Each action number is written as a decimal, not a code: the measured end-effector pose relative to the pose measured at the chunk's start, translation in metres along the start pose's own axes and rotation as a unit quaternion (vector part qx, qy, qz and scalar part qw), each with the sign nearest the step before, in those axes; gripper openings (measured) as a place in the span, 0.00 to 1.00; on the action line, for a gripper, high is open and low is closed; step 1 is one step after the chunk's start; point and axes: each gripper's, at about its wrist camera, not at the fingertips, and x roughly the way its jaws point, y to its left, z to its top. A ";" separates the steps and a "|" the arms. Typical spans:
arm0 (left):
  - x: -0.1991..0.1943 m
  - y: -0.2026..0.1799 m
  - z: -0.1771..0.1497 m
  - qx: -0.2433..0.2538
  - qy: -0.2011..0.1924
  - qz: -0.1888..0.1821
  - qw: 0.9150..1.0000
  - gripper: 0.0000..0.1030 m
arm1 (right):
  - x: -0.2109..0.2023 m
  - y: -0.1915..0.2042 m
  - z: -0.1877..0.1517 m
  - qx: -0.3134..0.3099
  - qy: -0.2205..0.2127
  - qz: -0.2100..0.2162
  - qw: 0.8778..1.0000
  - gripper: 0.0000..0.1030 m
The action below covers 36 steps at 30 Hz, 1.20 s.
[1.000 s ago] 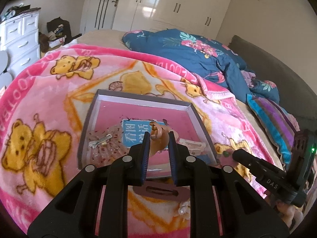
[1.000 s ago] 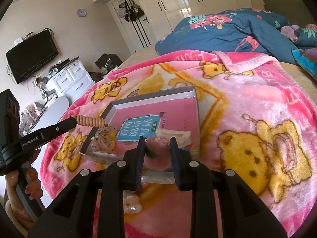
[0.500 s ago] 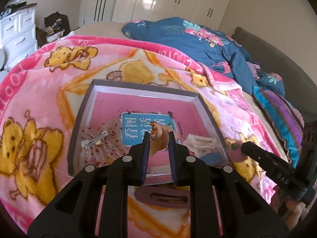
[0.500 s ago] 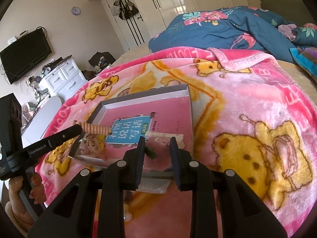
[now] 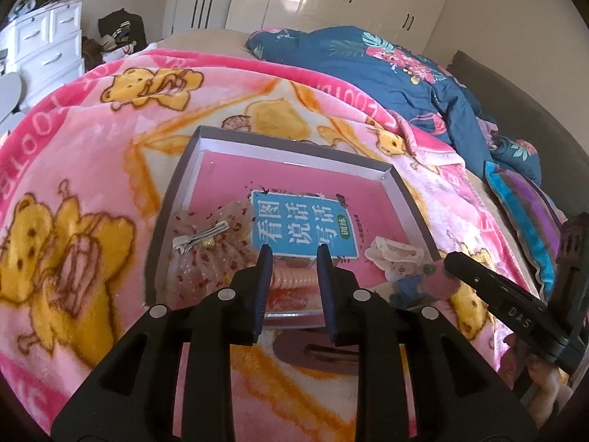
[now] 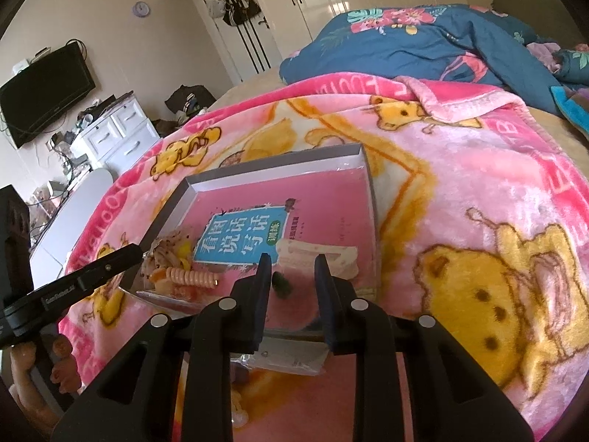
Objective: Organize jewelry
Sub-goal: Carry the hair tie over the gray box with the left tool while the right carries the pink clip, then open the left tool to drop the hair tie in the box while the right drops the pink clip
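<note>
Jewelry lay gathered in the grey box (image 5: 176, 199) on the bed — the left claw (image 5: 294, 269) was opening over a peach spiral hair tie (image 5: 294, 280) just set inside, while the right claw (image 6: 292, 276) held a pink strawberry-like piece (image 6: 291, 305) narrowly, probably next to lower in.

dark oval clip (image 5: 316, 350) half hidden behind left claw (image 5: 294, 272); small print on blue label (image 5: 302, 230) unreadable

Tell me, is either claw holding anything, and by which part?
The right gripper pinches a pink hair ornament by its sides. The left gripper is opening its jaws around a coil hair tie, which is apparently loose.
</note>
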 end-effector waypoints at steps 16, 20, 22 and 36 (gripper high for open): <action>-0.037 -0.003 -0.003 -0.007 -0.024 -0.005 1.000 0.22 | -0.048 -0.008 -0.004 0.014 -0.034 0.004 0.999 0.39; -0.047 -0.006 -0.003 -0.005 -0.030 -0.007 1.000 0.27 | -0.060 -0.006 -0.004 0.009 -0.044 0.006 0.999 0.42; -0.051 -0.008 -0.003 -0.003 -0.032 -0.007 0.999 0.28 | -0.068 -0.004 -0.005 0.006 -0.050 0.006 0.999 0.45; -0.085 -0.016 -0.005 -0.001 -0.057 -0.002 0.998 0.57 | -0.104 0.007 -0.004 -0.001 -0.081 0.018 0.997 0.75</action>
